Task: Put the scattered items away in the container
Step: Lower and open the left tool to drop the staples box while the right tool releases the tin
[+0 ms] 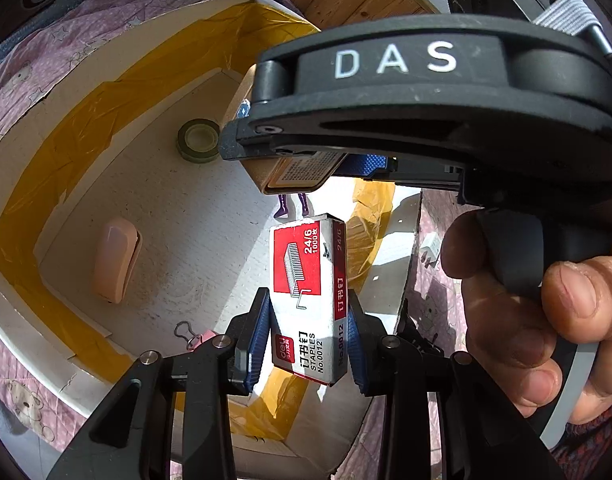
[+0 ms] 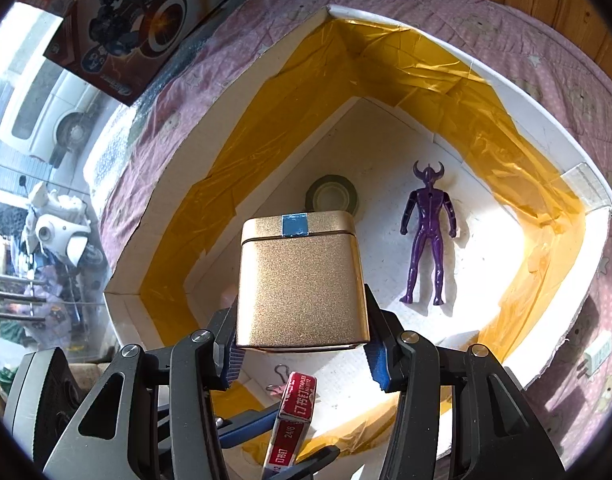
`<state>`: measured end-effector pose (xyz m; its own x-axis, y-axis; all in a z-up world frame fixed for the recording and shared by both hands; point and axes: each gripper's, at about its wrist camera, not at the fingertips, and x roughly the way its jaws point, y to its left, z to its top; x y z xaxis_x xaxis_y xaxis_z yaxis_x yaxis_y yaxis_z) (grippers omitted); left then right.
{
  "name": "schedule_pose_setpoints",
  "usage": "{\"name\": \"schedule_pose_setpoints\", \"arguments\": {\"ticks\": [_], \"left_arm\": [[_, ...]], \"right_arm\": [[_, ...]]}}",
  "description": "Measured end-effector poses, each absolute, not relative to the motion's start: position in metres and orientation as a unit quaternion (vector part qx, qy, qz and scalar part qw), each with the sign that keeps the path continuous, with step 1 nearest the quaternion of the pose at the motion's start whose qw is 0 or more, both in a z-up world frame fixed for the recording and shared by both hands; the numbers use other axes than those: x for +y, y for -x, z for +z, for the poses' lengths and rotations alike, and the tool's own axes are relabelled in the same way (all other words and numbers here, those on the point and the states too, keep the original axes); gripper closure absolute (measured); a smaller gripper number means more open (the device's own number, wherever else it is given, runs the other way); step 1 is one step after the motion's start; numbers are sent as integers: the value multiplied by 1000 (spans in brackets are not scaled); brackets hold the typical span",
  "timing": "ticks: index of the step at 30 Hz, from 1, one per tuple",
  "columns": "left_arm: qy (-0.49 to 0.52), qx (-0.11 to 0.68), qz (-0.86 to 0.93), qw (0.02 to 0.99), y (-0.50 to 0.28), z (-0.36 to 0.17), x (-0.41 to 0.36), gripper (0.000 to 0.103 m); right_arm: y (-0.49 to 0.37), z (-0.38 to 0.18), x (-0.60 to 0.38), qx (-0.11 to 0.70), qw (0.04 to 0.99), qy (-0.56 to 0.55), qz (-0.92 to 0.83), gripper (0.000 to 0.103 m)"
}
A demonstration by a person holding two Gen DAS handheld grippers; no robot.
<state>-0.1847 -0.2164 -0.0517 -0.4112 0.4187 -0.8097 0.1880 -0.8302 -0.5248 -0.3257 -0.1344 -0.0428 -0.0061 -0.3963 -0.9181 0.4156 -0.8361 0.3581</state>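
Looking along the left gripper [image 1: 309, 340], a staples box [image 1: 309, 300] is seen pinched between the blue pads, held over the open white container [image 1: 10, 280] so that it can be dropped inside; on the floor below a tape roll [image 1: 198, 140], a pink case [image 1: 114, 266] and a pink binder clip [image 1: 194, 338] are already lying; the right gripper [image 1: 385, 168] is seen crossing above, gripped by a hand [image 1: 545, 320].

From the right wrist, a gold tin [image 2: 302, 284] is clamped between the jaws and held above the container floor, presumably for release beside the purple figure [image 2: 427, 240]; the staples box is seen lower down, near the container's near wall; both items are judged not yet deposited.
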Motion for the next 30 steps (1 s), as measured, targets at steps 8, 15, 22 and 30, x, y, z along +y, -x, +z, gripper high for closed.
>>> {"name": "schedule_pose_setpoints", "arguments": {"ticks": [8, 15, 22, 30], "left_arm": [[570, -265, 775, 60, 199, -60, -208, 67], [603, -264, 751, 57, 212, -69, -207, 67], [625, -248, 738, 56, 224, -72, -206, 67], [642, -253, 722, 42, 231, -78, -211, 67]], "right_arm": [[337, -65, -142, 42, 298, -668, -681, 51], [348, -80, -145, 69, 307, -680, -662, 51], [357, -90, -154, 96, 311, -688, -649, 51], [365, -98, -156, 100, 313, -693, -642, 51]]}}
